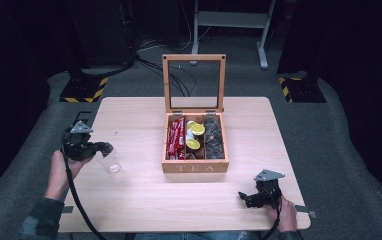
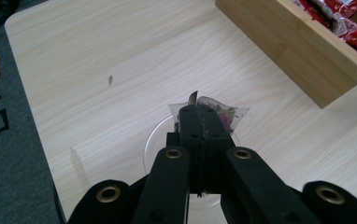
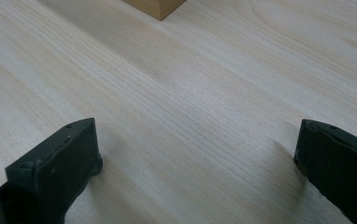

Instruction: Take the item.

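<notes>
Left gripper (image 2: 203, 114) at lower centre of its own view, jaws clamped tight on a clear sachet (image 2: 228, 114) of purplish contents, held just above a clear cup (image 2: 155, 140). In the high view, same gripper (image 1: 104, 149) at left, over the cup (image 1: 111, 162). Right gripper (image 1: 244, 197) at lower right, resting low on the table (image 1: 139, 200), jaws spread wide, nothing between. Open tea box (image 1: 195, 167) at centre, well apart from both.

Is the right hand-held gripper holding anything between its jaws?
No: in the right gripper view the right hand-held gripper has its jaws spread wide, with bare wooden table between them.
</notes>
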### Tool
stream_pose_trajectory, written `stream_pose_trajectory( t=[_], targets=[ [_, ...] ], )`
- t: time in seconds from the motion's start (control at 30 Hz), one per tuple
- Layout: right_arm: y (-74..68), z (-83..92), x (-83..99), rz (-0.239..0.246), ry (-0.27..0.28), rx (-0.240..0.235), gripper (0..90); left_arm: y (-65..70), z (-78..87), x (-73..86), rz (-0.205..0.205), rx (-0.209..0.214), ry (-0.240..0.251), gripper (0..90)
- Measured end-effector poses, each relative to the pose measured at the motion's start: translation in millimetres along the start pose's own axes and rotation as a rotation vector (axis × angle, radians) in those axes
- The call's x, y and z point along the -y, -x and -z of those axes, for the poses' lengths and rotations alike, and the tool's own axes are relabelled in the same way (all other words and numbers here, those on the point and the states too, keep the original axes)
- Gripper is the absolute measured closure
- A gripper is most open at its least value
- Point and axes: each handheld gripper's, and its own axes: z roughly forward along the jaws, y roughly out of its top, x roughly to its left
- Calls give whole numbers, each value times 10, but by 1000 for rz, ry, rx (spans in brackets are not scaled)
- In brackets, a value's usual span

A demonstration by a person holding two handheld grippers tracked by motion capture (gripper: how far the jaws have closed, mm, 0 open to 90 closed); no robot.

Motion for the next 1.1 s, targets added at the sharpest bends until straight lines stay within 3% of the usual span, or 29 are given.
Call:
stream_pose_trajectory(
  t=[0.3, 0.57, 0.63, 0.77, 0.97, 1.0, 1.1],
  targets=[
    [0, 0, 0, 0, 0, 0, 0, -20, -152, 126, 24, 14, -38, 896],
    [0, 0, 0, 0, 1, 0, 0, 14, -245, 172, 10, 10, -68, 882],
    [1, 0, 0, 0, 0, 0, 0, 10, -255, 180, 13, 16, -67, 843],
    [0, 0, 0, 0, 0, 0, 0, 19, -232, 183, 31, 21, -57, 705],
    [0, 0, 0, 0, 0, 0, 0, 75, -115, 209, 60, 13, -4, 327],
    [0, 0, 0, 0, 1, 0, 0, 84, -85, 216, 62, 18, 2, 231],
    [-1, -1, 1, 0, 3, 1, 0, 155, -20, 258, 70, 5, 41, 158]
  ],
)
